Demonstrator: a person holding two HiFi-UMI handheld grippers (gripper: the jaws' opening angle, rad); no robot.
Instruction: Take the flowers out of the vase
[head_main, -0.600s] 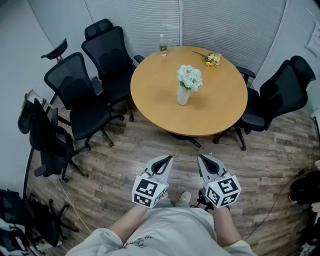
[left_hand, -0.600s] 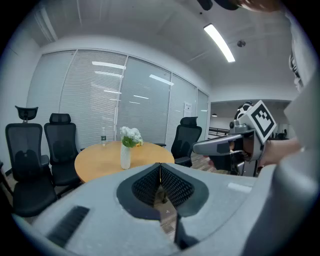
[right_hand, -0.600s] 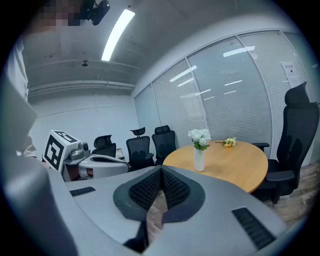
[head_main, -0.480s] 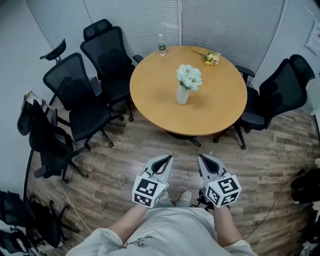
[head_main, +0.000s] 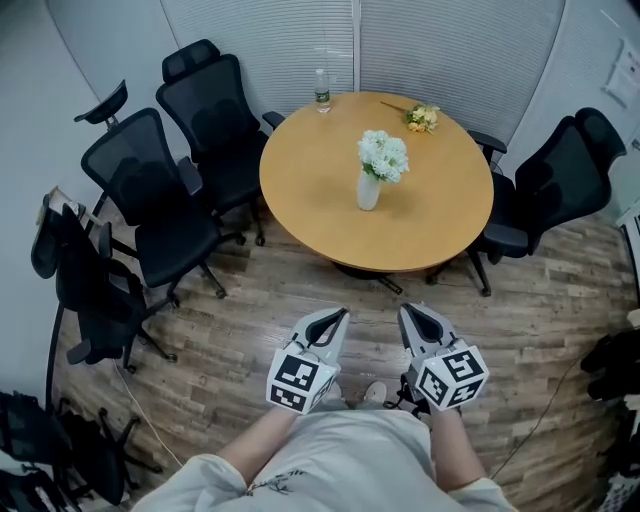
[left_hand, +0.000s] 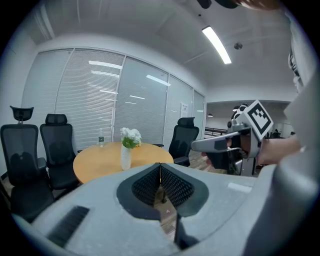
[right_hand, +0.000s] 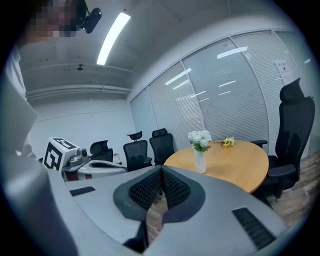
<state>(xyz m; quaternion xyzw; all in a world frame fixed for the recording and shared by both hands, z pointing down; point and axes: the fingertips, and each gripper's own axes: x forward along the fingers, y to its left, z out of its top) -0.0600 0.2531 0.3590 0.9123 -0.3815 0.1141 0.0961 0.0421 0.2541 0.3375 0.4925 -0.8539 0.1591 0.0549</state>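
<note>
A white vase (head_main: 368, 191) stands near the middle of the round wooden table (head_main: 440, 220), holding a bunch of white flowers (head_main: 383, 155). The vase (left_hand: 125, 156) and its flowers (left_hand: 130, 135) show far ahead in the left gripper view, and the vase (right_hand: 200, 162) with flowers (right_hand: 200, 137) in the right gripper view. My left gripper (head_main: 332, 319) and right gripper (head_main: 412, 315) are held close to my body over the floor, well short of the table. Both are shut with nothing between their jaws.
A small yellow bouquet (head_main: 423, 117) lies at the table's far edge, beside a water bottle (head_main: 322, 90). Black office chairs stand around: several at the left (head_main: 150, 190) and one at the right (head_main: 560, 180). Wooden floor (head_main: 260, 310) separates me from the table.
The view has shifted slightly; the grippers stay in the same place, shut.
</note>
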